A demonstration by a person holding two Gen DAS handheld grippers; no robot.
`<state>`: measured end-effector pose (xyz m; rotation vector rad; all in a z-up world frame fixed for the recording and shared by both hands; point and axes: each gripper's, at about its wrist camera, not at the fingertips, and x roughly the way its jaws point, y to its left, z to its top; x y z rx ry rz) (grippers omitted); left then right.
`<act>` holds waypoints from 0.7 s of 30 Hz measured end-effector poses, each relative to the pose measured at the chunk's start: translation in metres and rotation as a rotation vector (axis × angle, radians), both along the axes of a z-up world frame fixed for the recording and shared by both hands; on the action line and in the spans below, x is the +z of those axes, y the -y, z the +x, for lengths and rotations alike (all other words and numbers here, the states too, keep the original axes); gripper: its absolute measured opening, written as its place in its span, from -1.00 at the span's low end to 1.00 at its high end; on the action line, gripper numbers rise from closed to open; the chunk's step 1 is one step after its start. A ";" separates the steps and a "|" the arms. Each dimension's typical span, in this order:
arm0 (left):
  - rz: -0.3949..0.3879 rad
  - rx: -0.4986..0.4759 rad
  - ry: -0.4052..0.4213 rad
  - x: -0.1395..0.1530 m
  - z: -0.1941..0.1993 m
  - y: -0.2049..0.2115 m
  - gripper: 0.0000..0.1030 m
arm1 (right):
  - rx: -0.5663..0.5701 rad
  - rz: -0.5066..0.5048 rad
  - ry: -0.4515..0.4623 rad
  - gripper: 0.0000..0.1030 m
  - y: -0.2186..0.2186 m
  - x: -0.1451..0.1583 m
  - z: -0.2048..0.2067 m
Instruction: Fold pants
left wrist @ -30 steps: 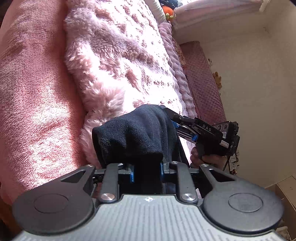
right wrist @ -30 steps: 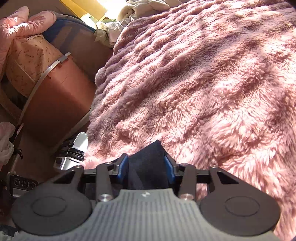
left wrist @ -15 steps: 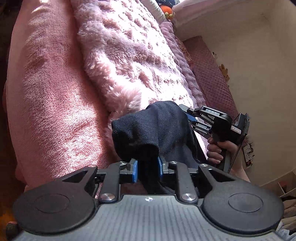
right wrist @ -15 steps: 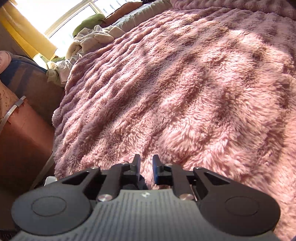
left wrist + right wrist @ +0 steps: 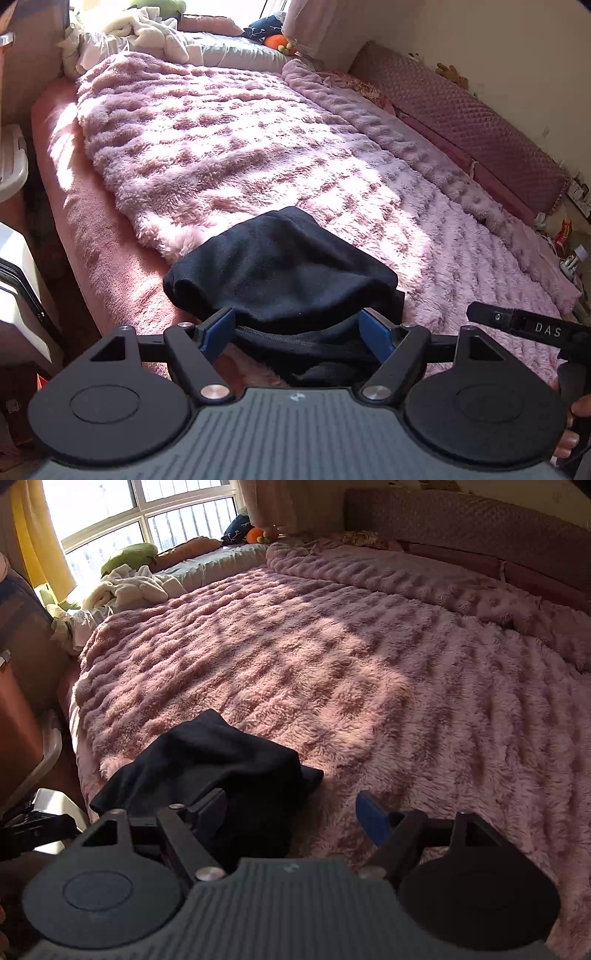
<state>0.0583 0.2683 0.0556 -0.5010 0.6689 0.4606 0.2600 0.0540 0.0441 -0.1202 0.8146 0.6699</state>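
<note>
The black pants (image 5: 280, 273) lie in a loose heap on the near edge of the fluffy pink blanket (image 5: 258, 147). My left gripper (image 5: 297, 326) is open, its blue pads on either side of the heap's near end, not clamping it. In the right wrist view the pants (image 5: 221, 768) lie at lower left and my right gripper (image 5: 295, 808) is open and empty, its left finger over the cloth, its right finger over the blanket (image 5: 351, 657). The right gripper also shows at the right edge of the left wrist view (image 5: 524, 325).
The bed's left edge (image 5: 85, 236) drops off beside the pants. A padded headboard (image 5: 461, 110) runs along the right. Crumpled white laundry (image 5: 147, 33) and an orange toy (image 5: 277, 40) lie at the far end by the window. A white box (image 5: 14, 302) stands left of the bed.
Both grippers have let go of the pants and opened wide. The pants now rest on the blanket. Both cameras have tilted up to look along the bed.
</note>
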 end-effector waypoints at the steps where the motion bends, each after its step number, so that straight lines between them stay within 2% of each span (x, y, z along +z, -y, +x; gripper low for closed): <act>1: 0.020 0.000 -0.014 0.005 0.000 0.014 0.74 | -0.015 -0.023 -0.001 0.43 0.011 -0.005 -0.019; 6: 0.112 -0.068 -0.073 0.014 -0.005 0.070 0.74 | -0.055 -0.066 -0.040 0.42 0.052 -0.029 -0.095; 9: 0.180 -0.082 -0.105 0.015 -0.009 0.094 0.74 | -0.059 -0.008 -0.080 0.42 0.059 -0.034 -0.125; 11: 0.212 -0.088 -0.119 0.014 -0.012 0.106 0.74 | -0.059 0.021 -0.082 0.42 0.058 -0.029 -0.137; 16: 0.202 -0.094 -0.151 0.007 -0.021 0.122 0.74 | -0.028 0.032 -0.053 0.42 0.051 -0.017 -0.159; 21: 0.230 -0.096 -0.165 0.003 -0.029 0.131 0.74 | -0.011 0.031 -0.041 0.41 0.046 -0.011 -0.166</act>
